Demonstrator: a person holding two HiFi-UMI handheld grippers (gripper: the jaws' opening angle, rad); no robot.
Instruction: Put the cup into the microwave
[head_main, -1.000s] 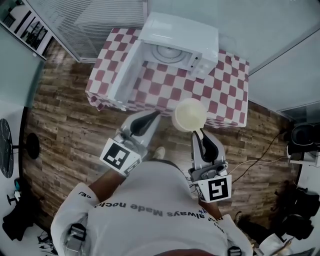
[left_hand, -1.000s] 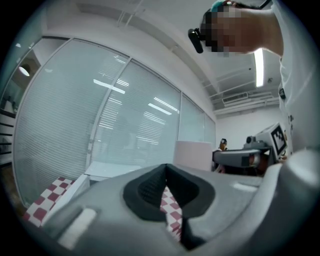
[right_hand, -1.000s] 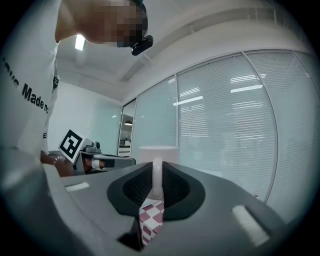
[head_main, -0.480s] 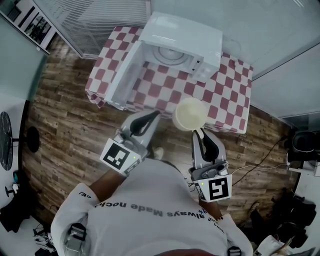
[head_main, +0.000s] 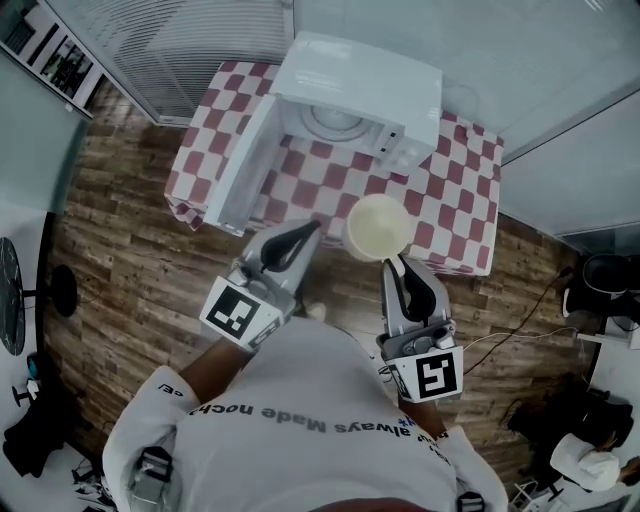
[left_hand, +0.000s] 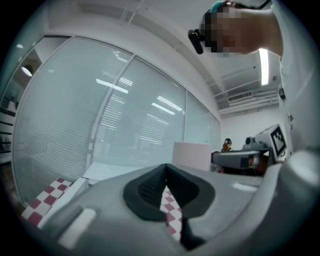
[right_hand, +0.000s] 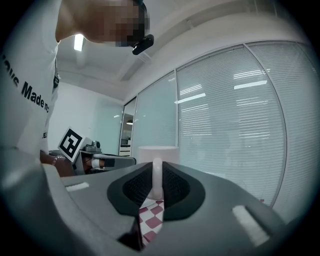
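Right gripper (head_main: 397, 262) pinches a round cream cup (head_main: 378, 227) by its handle; left gripper (head_main: 310, 228) is closed on nothing. Boxy white microwave (head_main: 350, 95), door open, sits on checked cloth (head_main: 440, 190).

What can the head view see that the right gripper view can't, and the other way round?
Only the head view shows the microwave with its door swung open, standing on the checked table, and the wooden floor around it. Only the right gripper view shows the right gripper from close up, its jaws shut on the cup by its handle, plus a ceiling light. Both show the cup, the left gripper and some of the checked cloth.
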